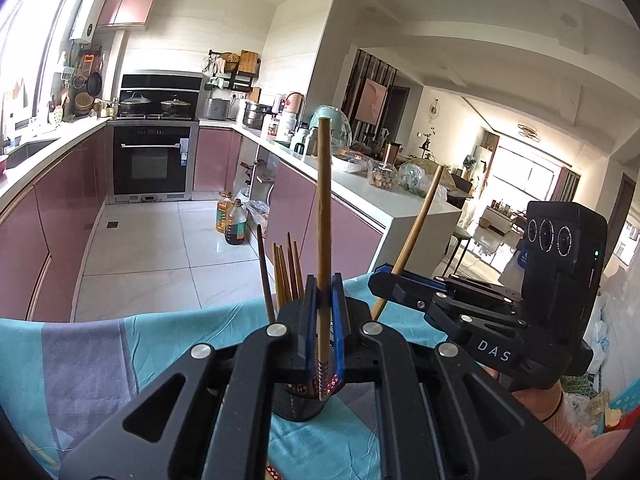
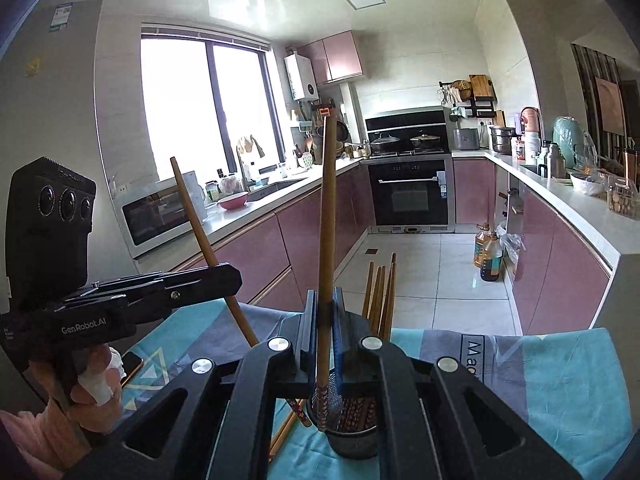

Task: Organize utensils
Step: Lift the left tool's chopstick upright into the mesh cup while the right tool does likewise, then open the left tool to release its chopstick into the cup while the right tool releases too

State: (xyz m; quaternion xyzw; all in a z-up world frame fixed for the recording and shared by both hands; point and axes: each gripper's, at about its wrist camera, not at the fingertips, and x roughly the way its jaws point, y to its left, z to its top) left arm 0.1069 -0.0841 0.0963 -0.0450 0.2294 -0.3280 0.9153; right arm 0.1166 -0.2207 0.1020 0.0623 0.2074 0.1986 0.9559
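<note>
Left wrist view: both tongs hold a chopstick upright over the mesh holder, and the drop is where it can go wrong.

The counter's teal cloth (image 1: 100, 344) is soft and wrinkled, so the black mesh holder (image 1: 298, 404) standing on it could tip if a stick is pushed against its rim. The left tongs (image 1: 324, 300) are clamped on a chopstick (image 1: 323, 216) whose patterned tip hangs just at the holder's mouth; released off-centre, it could glance off the rim and join the loose sticks (image 2: 286, 428) lying beside the holder. The right tongs (image 2: 325, 312) grip another chopstick (image 2: 326, 216) close by, so the two tools may collide. The chopsticks already standing (image 2: 380, 296) at the holder's far side narrow the opening.
</note>
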